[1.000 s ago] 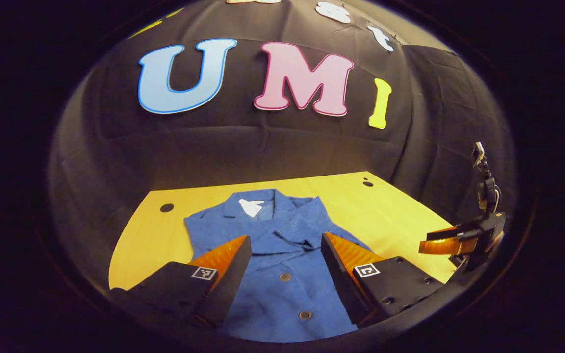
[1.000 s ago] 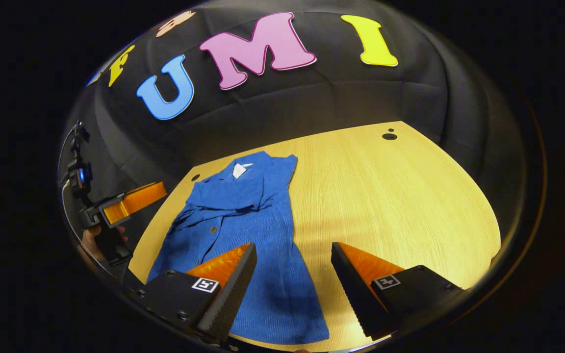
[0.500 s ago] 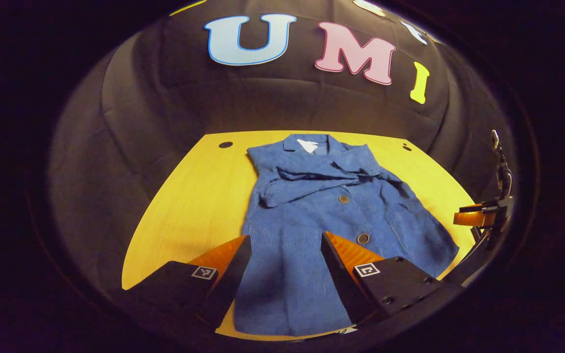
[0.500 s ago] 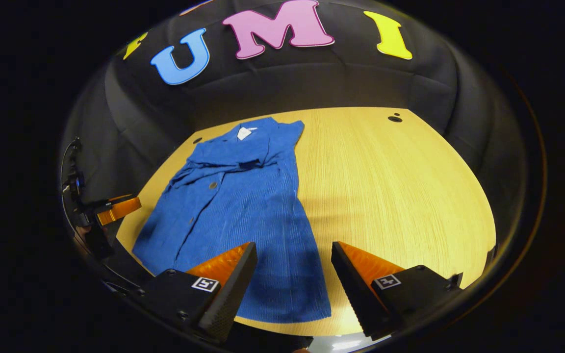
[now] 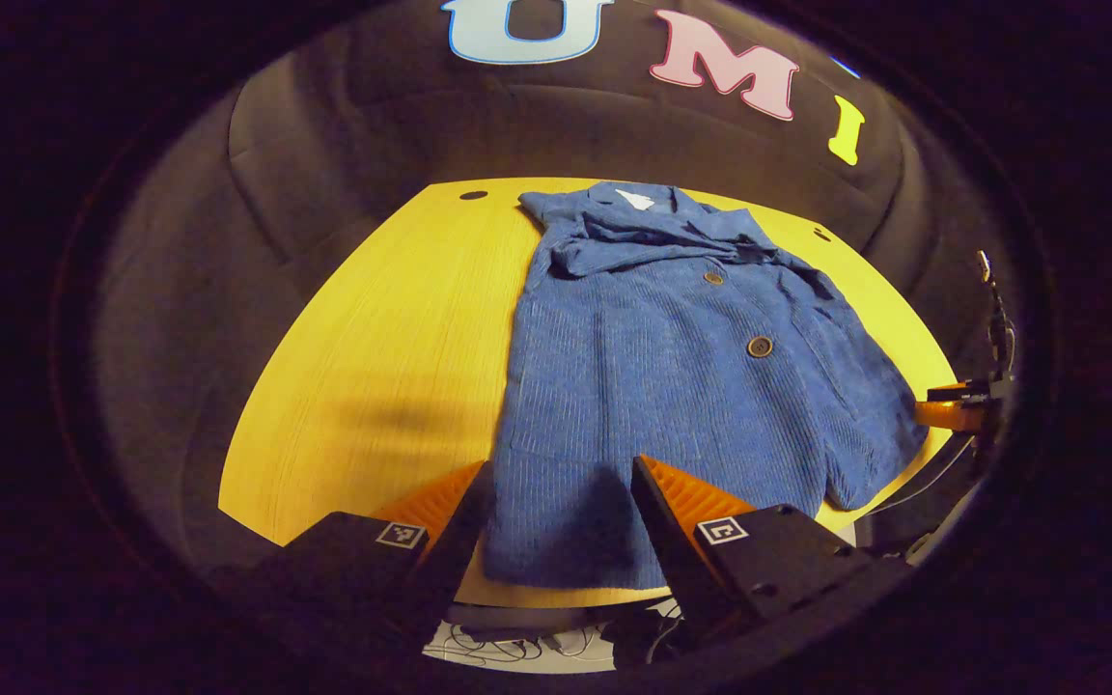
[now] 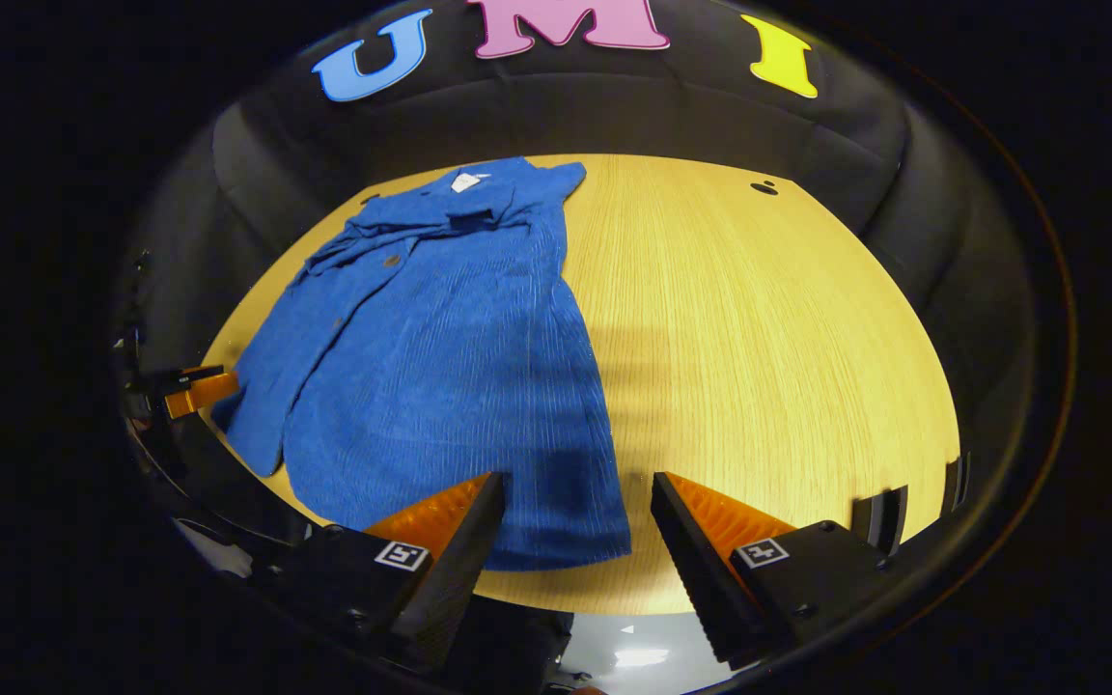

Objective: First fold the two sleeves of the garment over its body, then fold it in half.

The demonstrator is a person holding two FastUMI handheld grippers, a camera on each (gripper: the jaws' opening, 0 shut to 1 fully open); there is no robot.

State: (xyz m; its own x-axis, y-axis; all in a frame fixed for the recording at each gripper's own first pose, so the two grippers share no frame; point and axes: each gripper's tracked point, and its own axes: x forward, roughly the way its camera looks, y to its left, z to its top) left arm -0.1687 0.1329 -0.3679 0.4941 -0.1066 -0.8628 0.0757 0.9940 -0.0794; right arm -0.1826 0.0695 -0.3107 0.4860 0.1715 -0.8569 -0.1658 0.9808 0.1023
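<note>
At the near hem of the jacket (image 5: 672,376), with both the left gripper (image 5: 556,521) and the right gripper (image 6: 570,536) wide open and empty, pinch each corner fully before you fold it in half.

The left gripper view looks down and forward from above the near table (image 5: 363,367) edge, facing the booth's back wall at the top of the frame. Its own gripper (image 5: 561,512) sits at the bottom centre, with the garment (image 5: 672,376) hem between the fingers and the collar at upper centre. The other gripper (image 5: 952,413) peeks in at the right edge.

The right gripper view looks the same way from farther right along the near edge: the garment (image 6: 440,338) lies left of centre, bare table (image 6: 759,338) at right, its own gripper (image 6: 566,526) at bottom centre, the other gripper (image 6: 194,391) at the left edge.

Both views share the garment, tabletop and back wall.
</note>
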